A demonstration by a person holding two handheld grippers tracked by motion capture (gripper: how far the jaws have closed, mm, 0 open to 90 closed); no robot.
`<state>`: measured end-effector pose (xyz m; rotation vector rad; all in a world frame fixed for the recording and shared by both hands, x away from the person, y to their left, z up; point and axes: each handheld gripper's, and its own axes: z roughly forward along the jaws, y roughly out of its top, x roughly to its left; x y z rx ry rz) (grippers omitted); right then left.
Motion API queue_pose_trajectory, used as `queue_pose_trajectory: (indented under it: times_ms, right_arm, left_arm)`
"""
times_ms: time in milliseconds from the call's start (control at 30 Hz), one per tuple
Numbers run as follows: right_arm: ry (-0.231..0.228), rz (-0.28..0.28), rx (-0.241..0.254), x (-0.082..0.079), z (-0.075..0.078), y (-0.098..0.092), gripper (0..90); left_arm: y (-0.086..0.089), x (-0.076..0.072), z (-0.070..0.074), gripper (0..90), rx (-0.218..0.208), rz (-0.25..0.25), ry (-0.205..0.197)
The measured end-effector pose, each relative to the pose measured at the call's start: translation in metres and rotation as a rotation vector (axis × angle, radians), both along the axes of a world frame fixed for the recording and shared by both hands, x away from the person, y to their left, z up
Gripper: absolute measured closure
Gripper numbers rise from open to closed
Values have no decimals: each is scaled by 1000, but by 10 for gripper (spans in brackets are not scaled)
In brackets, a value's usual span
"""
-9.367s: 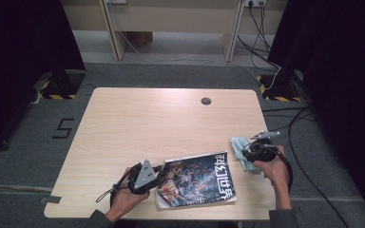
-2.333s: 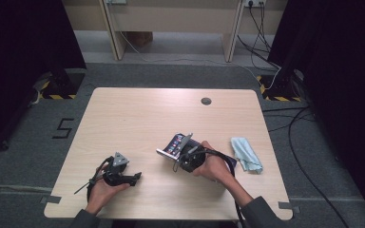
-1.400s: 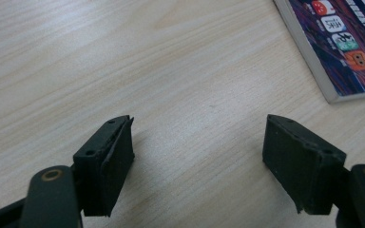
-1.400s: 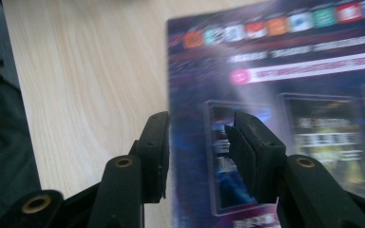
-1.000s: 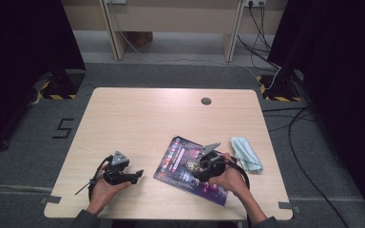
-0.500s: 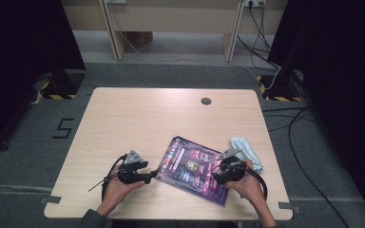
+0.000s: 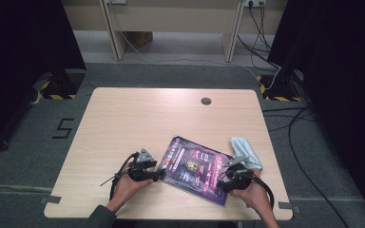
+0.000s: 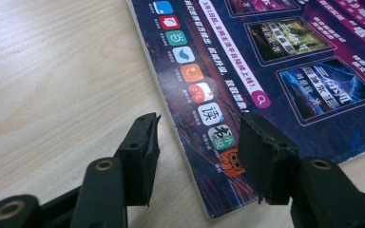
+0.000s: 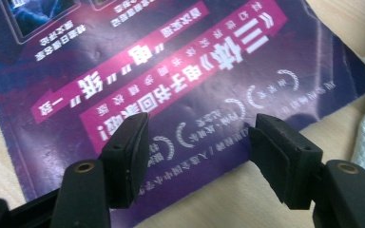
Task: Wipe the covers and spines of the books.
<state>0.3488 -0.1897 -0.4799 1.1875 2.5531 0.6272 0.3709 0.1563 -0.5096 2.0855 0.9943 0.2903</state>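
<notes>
The magazine point(image 7: 197, 168) lies flat, back cover up, near the front edge of the surface point(image 7: 123, 118). The left hand-held gripper point(image 8: 197, 156) straddles its spine edge, half-wide and just closing; the right hand-held gripper point(image 9: 197, 159), just opening, hovers empty beside the cloth point(image 7: 246, 151).

Both black grippers, left gripper point(image 7: 158, 175) and right gripper point(image 7: 220, 184), carry grey three-cornered plates, brass-ringed screws, looping black cables.

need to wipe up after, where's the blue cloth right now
In the high view the blue cloth lies on the table's right side, against the magazine's far right corner, just beyond the right gripper.
</notes>
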Motion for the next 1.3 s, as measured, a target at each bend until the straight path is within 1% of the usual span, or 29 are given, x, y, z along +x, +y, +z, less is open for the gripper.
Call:
queue_pose_trajectory:
  times_ms: [67,133,167,200,233,333,367,433,533,567,600,633,667,733,767,800,833,867,900,933,967,1033,1067,1100,1133,1167,1200,1233,1300]
  right_arm:
    - [-7,3,-7,-1,0,1,378]
    - [0,-9,-4,1,-1,0,353]
    - [9,-24,9,2,-2,-2,325]
    - [9,-24,9,2,-2,-2,325]
    - [22,-30,27,3,-2,-4,323]
    - [26,-28,32,5,-3,-4,320]
    - [20,-15,28,7,-3,-4,319]
    - [22,-19,23,12,-3,-2,305]
    - [16,-27,18,18,-3,0,301]
    - [-1,-35,9,21,-3,2,306]
    - [-37,-34,-11,27,-2,7,336]
    - [-37,-34,-11,27,-2,7,336]
    - [-35,-30,-45,36,0,12,326]
    - [-42,-37,-78,46,1,18,326]
    - [-42,-37,-78,46,1,18,326]
    - [-53,-34,-108,54,2,25,331]
    - [-53,-34,-108,54,2,25,331]
    - [-61,-35,-135,62,3,30,330]
    - [-69,-41,-139,65,3,32,328]
    - [-69,-41,-139,65,3,32,328]
    - [-81,-70,-135,73,2,36,324]
    - [-86,-76,-135,74,2,37,325]
    - [-103,-68,-144,77,1,39,328]
    - [-115,-55,-141,78,1,39,362]
    - [-115,-55,-141,78,1,39,362]
    - [-103,-50,-102,74,4,38,379]
    - [-104,-32,-80,69,8,37,377]
    - [-104,-32,-80,69,8,37,377]
    - [-85,1,-38,54,13,34,359]
  left_arm:
    - [0,-1,0,491,4,-3,0]
    - [-1,-4,1,535,14,-1,-2]
    - [-2,-5,2,554,21,0,3]
    - [-3,-7,3,554,34,-2,4]
    - [-5,-11,5,565,65,-11,-5]
    - [-5,-14,5,580,69,-12,-4]
    - [-5,-16,5,587,61,-11,-2]
    - [-1,-19,6,586,54,-13,23]
    - [1,-23,7,570,59,-21,39]
    - [2,-26,8,570,70,-31,42]
    - [2,-30,8,562,75,-36,43]
    - [2,-30,8,560,75,-36,43]
    - [3,-34,8,557,69,-32,53]
    - [3,-37,8,543,74,-31,56]
    - [2,-39,9,543,86,-36,55]
    - [1,-42,9,525,90,-37,59]
    - [0,-44,9,525,89,-37,61]
    - [0,-47,9,514,76,-34,60]
    - [0,-51,7,509,62,-31,62]
    - [0,-51,7,506,62,-31,62]
    - [-1,-52,7,503,59,-32,62]
    - [-2,-56,7,501,53,-29,62]
    - [-3,-58,6,496,49,-31,62]
    - [-3,-58,6,486,48,-34,64]
    - [-3,-58,6,486,49,-41,66]
    - [-2,-56,7,478,42,-40,72]
    - [-2,-56,7,454,42,-40,72]
    - [-1,-55,7,454,44,-32,62]
    - [3,-49,10,409,33,-12,50]
